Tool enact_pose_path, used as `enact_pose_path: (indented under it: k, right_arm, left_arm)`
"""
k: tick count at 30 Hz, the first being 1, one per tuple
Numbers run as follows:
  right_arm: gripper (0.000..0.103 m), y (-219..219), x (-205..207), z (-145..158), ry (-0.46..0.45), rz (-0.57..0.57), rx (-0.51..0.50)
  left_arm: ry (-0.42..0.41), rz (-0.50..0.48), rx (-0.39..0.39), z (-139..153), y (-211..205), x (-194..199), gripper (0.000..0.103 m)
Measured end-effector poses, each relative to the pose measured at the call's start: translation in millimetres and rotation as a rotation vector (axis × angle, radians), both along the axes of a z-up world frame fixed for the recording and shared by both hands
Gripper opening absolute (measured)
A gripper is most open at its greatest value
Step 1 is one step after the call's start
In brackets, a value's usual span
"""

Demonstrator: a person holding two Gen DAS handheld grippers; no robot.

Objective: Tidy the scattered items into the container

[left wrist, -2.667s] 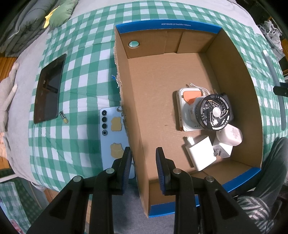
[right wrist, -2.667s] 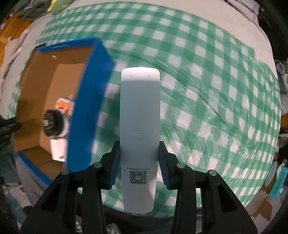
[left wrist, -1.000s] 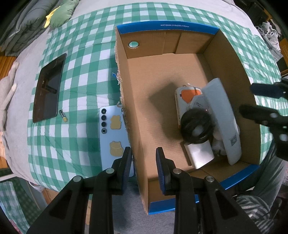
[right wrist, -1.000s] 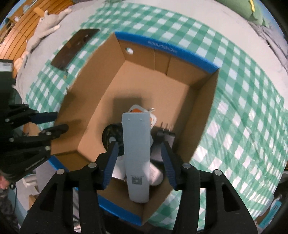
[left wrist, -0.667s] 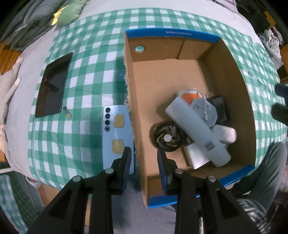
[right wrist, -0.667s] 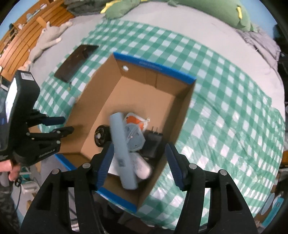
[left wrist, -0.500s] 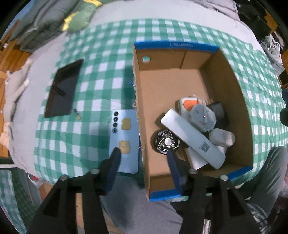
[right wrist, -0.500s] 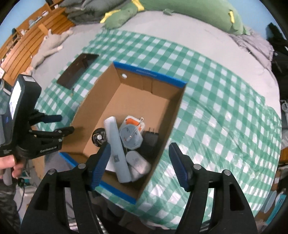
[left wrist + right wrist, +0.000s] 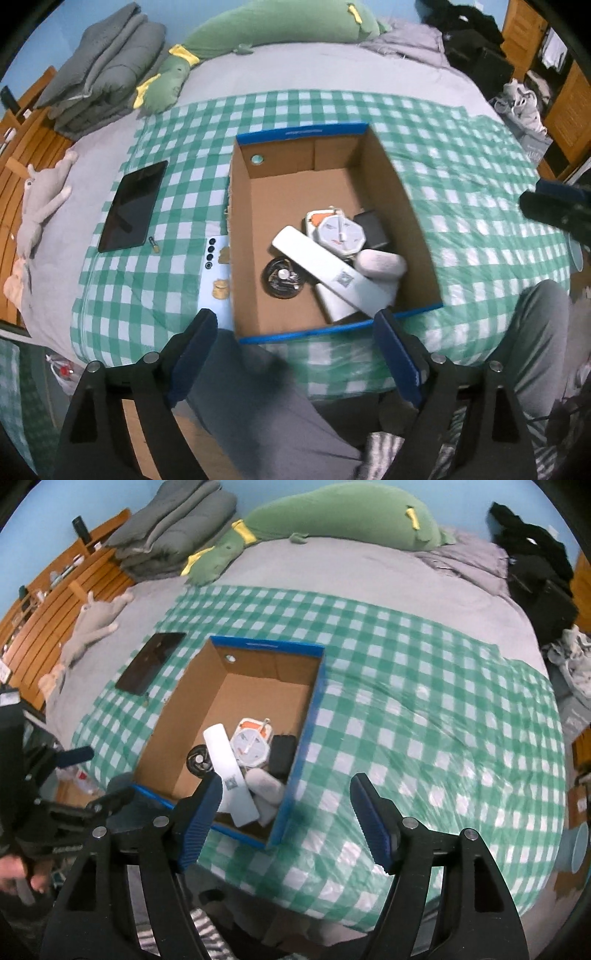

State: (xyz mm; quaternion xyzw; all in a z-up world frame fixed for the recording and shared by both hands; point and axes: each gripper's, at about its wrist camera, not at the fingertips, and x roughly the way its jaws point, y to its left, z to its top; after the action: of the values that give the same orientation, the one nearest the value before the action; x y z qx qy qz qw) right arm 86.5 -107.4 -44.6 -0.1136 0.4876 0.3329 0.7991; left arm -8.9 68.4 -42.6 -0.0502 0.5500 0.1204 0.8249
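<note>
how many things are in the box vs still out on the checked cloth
In the cardboard box: 7 (white remote, black fan, octagonal white gadget, orange-and-white item, black adapter, white charger, white block)
Out on the cloth: 3 (black tablet, blue phone, small battery)
Total: 10

Both grippers are built alike: left gripper (image 9: pixel 295 350) and right gripper (image 9: pixel 286 816) are formed of black angular arms, each tipped with a ribbed blue pad (image 9: pixel 371 829). A round silver screw (image 9: pixel 150 357) is set at each arm joint. Grey trousers (image 9: pixel 266 410) are worn, and a striped grey-white garment (image 9: pixel 380 456) is seen below.
</note>
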Motion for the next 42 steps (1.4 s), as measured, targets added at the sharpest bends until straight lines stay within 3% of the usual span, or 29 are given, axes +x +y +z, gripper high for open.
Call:
enact_pose_path:
  k: [7,12,23,32,42]
  right_arm:
    - [0.073,-21.9,-22.5,-6.2,-0.012,-0.064,-0.003]
    - [0.073,-31.1,-35.1,-5.4,0.006,-0.079,0.039]
    - [0.073,-44.8,-51.8,-2.7,-0.024,-0.106,0.02]
    - [0.073,-53.2,-59.5,-3.4,-0.026,-0.118,0.033]
    - [0.073,-58.6,-61.0,-5.2,-0.009,-0.129,0.034]
  left_arm:
    - [-0.116,0.018,0.113,18.6,-20.9,-23.7,0.099]
    - [-0.173,0.036,0.085,22.1,-27.0,-39.0,0.1]
    - [-0.235,0.068,0.053,28.0,-46.1,-61.9,0.1]
    - [-0.259,0.075,0.046,32.8,-59.3,-72.6,0.102]
    - [-0.229,0.049,0.043,27.3,-73.3,-67.7,0.102]
